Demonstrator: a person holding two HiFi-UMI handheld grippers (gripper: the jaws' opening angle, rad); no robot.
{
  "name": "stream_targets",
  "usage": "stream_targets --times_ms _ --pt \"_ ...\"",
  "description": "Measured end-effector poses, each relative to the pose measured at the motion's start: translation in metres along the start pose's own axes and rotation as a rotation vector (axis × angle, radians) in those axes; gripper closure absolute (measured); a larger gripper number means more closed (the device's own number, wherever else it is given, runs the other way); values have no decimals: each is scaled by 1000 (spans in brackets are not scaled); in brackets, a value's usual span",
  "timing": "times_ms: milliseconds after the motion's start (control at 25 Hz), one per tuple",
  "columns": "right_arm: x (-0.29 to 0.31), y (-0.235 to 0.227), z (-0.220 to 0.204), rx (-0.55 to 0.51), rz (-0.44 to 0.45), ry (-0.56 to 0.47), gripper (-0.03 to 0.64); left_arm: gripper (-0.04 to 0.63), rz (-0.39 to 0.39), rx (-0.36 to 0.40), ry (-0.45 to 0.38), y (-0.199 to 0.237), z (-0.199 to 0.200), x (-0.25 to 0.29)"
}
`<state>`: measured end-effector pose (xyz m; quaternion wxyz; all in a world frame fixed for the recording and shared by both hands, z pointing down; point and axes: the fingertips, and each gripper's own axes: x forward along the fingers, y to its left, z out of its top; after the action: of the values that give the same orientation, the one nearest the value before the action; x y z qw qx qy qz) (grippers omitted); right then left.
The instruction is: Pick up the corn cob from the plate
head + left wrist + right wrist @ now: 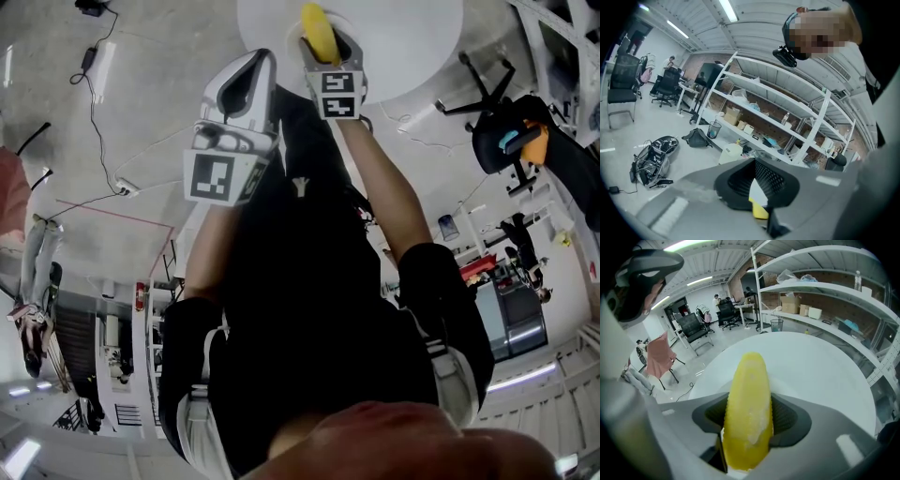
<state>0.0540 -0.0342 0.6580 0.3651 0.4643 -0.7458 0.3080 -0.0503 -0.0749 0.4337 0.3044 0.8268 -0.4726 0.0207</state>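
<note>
The yellow corn cob [748, 394] stands lengthwise between the black pads of my right gripper [749, 414], which press on both its sides. In the head view the right gripper [323, 49] holds the corn cob [319, 30] over a white plate [354, 47] on the round white table [403, 37]. My left gripper [255, 60] hangs just left of it, off the table's edge. In the left gripper view the left gripper [754, 180] has its pads meeting at the tips, with nothing between them.
A black office chair [506, 131] stands right of the table. Cables [94, 112] trail across the floor at the left. Long white shelves [787, 117] with boxes line the wall. A chair draped in pink cloth [658, 355] stands beyond the table.
</note>
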Motion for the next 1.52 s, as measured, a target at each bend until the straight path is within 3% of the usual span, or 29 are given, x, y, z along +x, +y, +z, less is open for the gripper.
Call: stream_targets --times_ms 840,1120,1520 --pt "-53 8 21 35 4 -76 360 594 15 35 -79 -29 32 -58" --pt "-81 7 33 52 -22 -118 360 594 -19 45 -152 -49 50 -81" --pt "-120 19 49 59 -58 -158 360 594 -45 60 -170 -66 69 -114"
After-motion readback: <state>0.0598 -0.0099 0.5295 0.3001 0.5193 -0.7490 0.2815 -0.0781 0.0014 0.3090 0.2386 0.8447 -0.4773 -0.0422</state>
